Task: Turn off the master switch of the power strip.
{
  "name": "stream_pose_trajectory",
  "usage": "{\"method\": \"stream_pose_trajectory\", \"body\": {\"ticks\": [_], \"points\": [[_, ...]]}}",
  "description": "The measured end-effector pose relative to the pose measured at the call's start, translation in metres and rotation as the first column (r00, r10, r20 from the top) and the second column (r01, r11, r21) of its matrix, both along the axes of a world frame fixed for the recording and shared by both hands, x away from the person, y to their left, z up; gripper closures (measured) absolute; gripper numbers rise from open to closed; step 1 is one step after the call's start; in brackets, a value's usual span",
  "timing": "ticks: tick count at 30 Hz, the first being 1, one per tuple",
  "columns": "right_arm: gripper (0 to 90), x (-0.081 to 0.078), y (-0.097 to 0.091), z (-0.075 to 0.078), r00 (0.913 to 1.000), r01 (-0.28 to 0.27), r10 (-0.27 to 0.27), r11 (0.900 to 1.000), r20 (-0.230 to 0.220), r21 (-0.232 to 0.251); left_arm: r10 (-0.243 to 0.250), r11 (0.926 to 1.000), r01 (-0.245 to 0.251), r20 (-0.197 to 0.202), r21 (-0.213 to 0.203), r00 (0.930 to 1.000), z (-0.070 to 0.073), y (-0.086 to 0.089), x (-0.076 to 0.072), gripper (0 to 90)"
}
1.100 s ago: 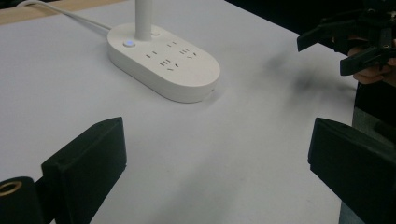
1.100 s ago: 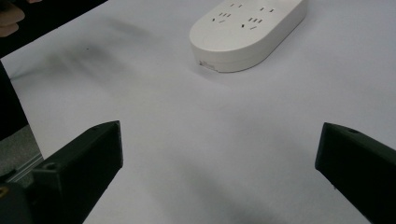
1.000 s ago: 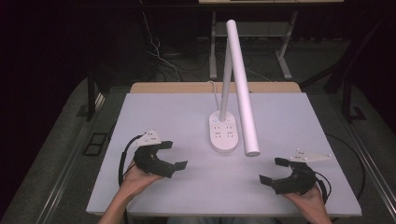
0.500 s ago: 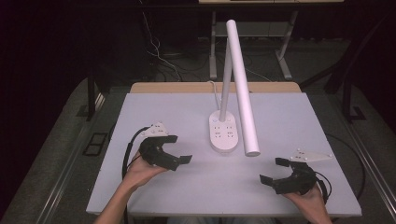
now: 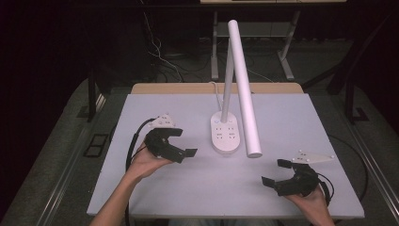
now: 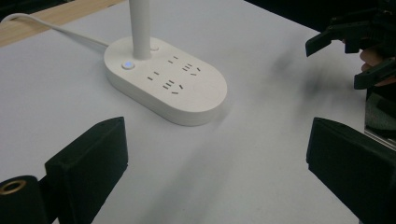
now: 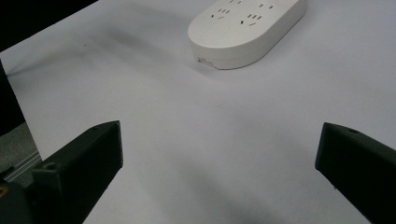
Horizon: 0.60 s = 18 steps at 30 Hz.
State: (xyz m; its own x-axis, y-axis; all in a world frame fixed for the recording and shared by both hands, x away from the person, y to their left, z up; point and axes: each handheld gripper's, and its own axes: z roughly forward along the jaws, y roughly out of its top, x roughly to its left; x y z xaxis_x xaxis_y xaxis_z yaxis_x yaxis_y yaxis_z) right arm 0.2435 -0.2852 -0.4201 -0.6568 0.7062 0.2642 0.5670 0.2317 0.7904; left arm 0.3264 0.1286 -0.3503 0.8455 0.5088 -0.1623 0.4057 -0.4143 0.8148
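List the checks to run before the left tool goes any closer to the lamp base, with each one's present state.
1. Left tool open: ok, jaws wide apart.
2. Left tool empty: ok.
3. Lamp base ahead of the left tool: ok, apart from it.
4. Bare table between them: ok.
5. Right tool out of the way: ok, open, near the front edge.
6. Lamp bar clear of the left hand: cannot tell.

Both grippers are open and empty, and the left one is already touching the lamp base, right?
Not quite. The left gripper is open and empty, like the right gripper, but the high view shows bare table between it and the lamp base.
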Motion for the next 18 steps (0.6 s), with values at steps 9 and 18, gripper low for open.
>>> {"method": "stream_pose_trajectory", "body": {"ticks": [9, 18], "points": [[0.1, 0.0, 0.0, 0.0, 1.0, 0.001, -0.001, 1.0, -0.007, 0.001, -0.014, 0.9995, 0.014, -0.001, 0.029, 0.9999, 0.006, -0.007, 0.011, 4.9], [0.1, 0.0, 0.0, -0.001, 1.0, 0.0, 0.0, 1.0, 0.0, -0.008, -0.004, 0.9994, 0.004, -0.003, 0.035, 1.0, 0.01, -0.013, 0.025, 5.2]]}}
